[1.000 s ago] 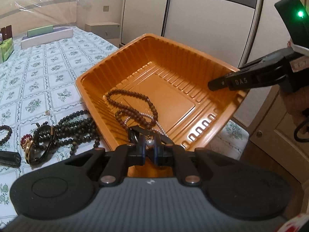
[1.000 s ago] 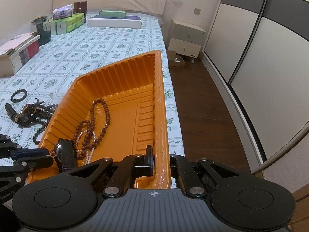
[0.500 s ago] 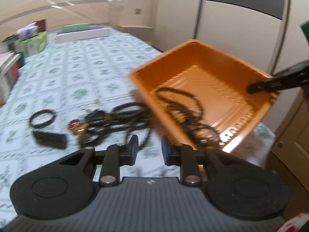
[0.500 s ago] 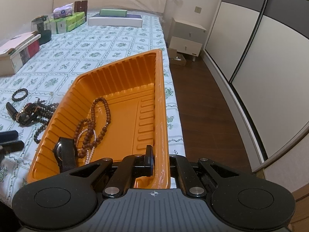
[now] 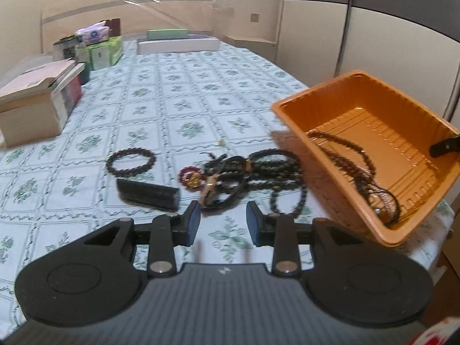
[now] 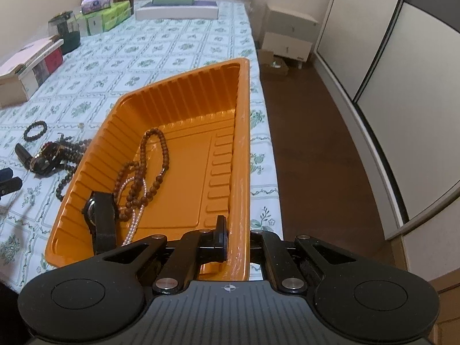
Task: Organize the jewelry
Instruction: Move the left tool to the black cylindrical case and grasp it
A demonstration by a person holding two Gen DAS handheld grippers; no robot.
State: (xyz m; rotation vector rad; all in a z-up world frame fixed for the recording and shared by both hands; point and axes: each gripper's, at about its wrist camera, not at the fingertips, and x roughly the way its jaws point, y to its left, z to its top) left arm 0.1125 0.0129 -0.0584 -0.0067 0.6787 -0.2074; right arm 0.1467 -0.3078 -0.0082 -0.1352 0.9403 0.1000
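An orange plastic tray (image 6: pixel 244 132) sits at the bed's edge, and my right gripper (image 6: pixel 237 241) is shut on its near wall. Inside lie a brown bead necklace (image 6: pixel 152 166), a pearl string (image 6: pixel 133 224) and a black watch (image 6: pixel 100 212). In the left wrist view the tray (image 5: pixel 388 97) is at the right, with the right gripper's tip (image 5: pixel 444 145) on its rim. My left gripper (image 5: pixel 222 224) hovers over the sheet, its jaws opening with nothing between them. Just beyond it lie a tangle of dark bead strands (image 5: pixel 258 166), a red bead bracelet (image 5: pixel 189 176), a dark bracelet (image 5: pixel 130 162) and a black bar (image 5: pixel 148 194).
Cardboard boxes (image 5: pixel 31 109) and green tissue packs (image 5: pixel 105 53) stand at the far left of the floral sheet. A flat white box (image 5: pixel 178 46) lies at the back. Right of the bed are wood floor (image 6: pixel 316 143), a nightstand (image 6: pixel 287 37) and wardrobe doors (image 6: pixel 402 72).
My left gripper let go of the black watch in the tray, swung left out of the tray to the jewelry pile on the sheet, and its jaws opened. The right gripper kept its hold.
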